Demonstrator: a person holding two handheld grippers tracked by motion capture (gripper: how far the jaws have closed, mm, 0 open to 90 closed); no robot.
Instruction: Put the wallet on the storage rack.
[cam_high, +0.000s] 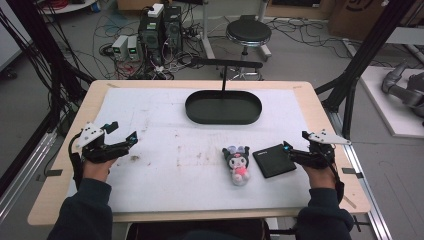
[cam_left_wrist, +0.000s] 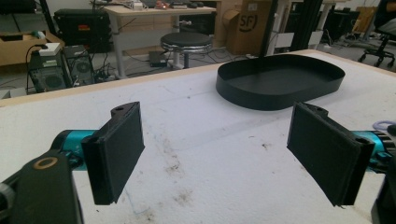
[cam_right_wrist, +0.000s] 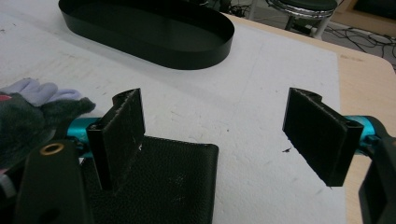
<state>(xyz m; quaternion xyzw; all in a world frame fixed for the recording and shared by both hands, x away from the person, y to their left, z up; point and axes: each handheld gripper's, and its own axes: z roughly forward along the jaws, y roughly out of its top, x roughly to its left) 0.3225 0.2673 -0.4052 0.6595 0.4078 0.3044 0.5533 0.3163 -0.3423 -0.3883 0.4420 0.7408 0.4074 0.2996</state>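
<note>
High view: left gripper (cam_high: 123, 135) spread at table's left, right gripper (cam_high: 294, 152) spread just beside flat black wallet (cam_high: 274, 160), dark plush toy (cam_high: 237, 164) with pink body alongside, oval black tray (cam_high: 223, 107) beyond; left gripper view: jaws apart over stained white mat (cam_left_wrist: 205, 135); right gripper view: jaws apart above wallet's leather corner.

Plush toy (cam_high: 237, 164) beside black, perhaps leather, wallet (cam_high: 274, 160), near oval tray (cam_high: 223, 107).

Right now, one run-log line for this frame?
left claw: open, empty | right claw: open, at wallet | plush toy: on mat | tray: empty
</note>
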